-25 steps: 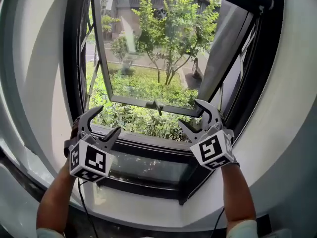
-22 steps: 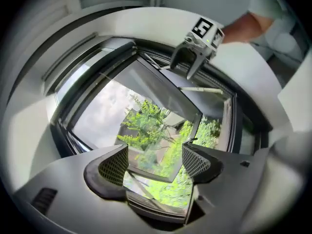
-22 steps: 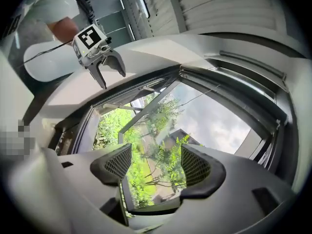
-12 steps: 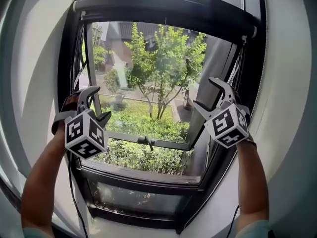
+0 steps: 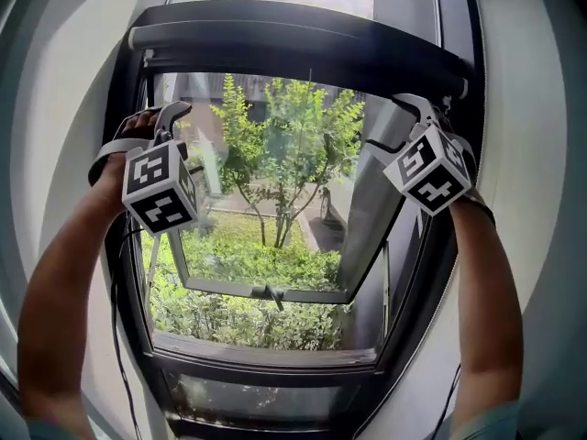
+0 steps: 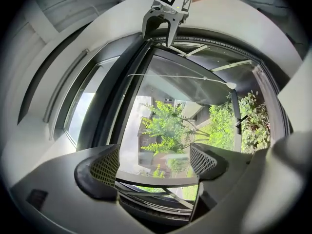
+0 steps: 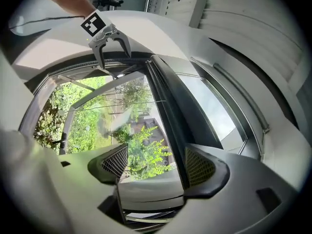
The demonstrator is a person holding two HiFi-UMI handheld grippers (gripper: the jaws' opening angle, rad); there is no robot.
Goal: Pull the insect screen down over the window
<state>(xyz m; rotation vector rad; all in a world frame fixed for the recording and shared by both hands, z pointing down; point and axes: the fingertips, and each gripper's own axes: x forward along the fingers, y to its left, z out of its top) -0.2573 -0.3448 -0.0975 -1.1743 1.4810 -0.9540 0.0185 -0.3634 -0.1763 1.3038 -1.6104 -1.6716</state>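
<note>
The insect screen is rolled up in a dark rail [image 5: 293, 49] across the top of the window. In the left gripper view this rail [image 6: 114, 101] runs as a dark band, and in the right gripper view the rail [image 7: 168, 101] does too. My left gripper [image 5: 163, 117] is raised just under the rail's left end. My right gripper [image 5: 396, 122] is up under the rail's right end. The jaws of both have just been opening and stand open, with nothing between them. A thin pull cord [image 6: 185, 77] with a white end hangs from the rail.
The glass sash [image 5: 266, 287] is tilted outward, with a dark handle at its lower edge. A tree [image 5: 289, 154] and green bushes lie outside. White wall [image 5: 541, 200] borders the dark window frame [image 5: 431, 273] on both sides. A cable hangs below my left arm.
Both grippers have risen from sill height to the top of the window, close under the rolled screen rail. The head view has tilted up with them.
</note>
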